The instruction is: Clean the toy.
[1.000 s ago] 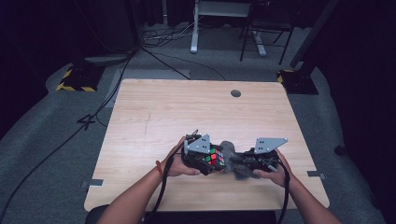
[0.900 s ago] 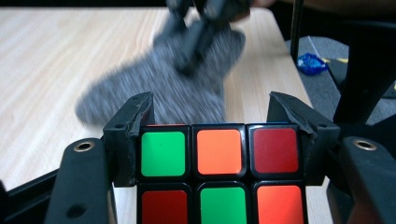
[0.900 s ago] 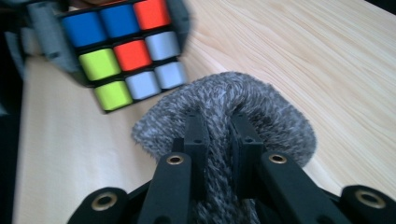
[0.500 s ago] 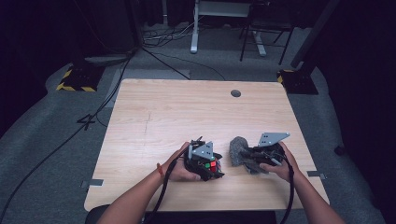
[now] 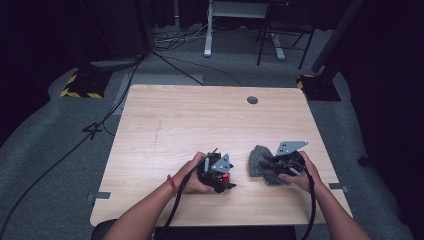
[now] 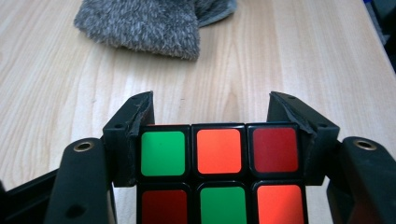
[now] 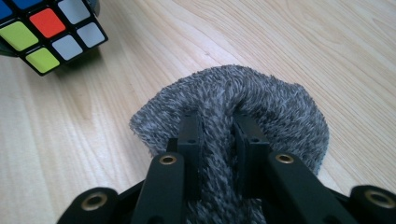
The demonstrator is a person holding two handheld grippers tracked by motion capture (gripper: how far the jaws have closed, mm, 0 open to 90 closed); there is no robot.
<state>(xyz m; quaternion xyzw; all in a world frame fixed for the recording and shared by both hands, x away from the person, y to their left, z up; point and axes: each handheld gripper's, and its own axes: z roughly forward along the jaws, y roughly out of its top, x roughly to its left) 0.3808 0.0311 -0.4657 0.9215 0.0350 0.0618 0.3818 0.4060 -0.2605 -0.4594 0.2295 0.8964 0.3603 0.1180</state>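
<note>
1. The puzzle cube [image 6: 218, 172] is clamped between the jaws of the left gripper [image 5: 218, 175]; in the left gripper view the two black jaws are pressed against the cube's opposite sides, with its green, orange and red stickers facing the camera.
2. The grey fuzzy cloth [image 7: 233, 107] is pinched by the right gripper [image 5: 280, 165]: in the right gripper view the jaws are drawn close together with a fold of the pile squeezed between them, and the rest of the cloth spreads out ahead of and around the tips.
3. Both things are thus judged to be secured, one in each gripper, so the picking-up part of the work appears done.
4. In the high view the cube and the cloth [image 5: 260, 162] are seen apart, with a strip of bare wooden table [image 5: 200, 120] between them; from the left gripper the cloth [image 6: 149, 21] lies ahead, and from the right gripper the cube [image 7: 44, 30] lies ahead and to the left.
5. What is left, as far as can be judged, is for the cloth to be brought against the cube, perhaps for wiping or wrapping; no contact between them is shown.
6. Whether the cube rests on the table or is lifted just clear cannot be told.
</note>
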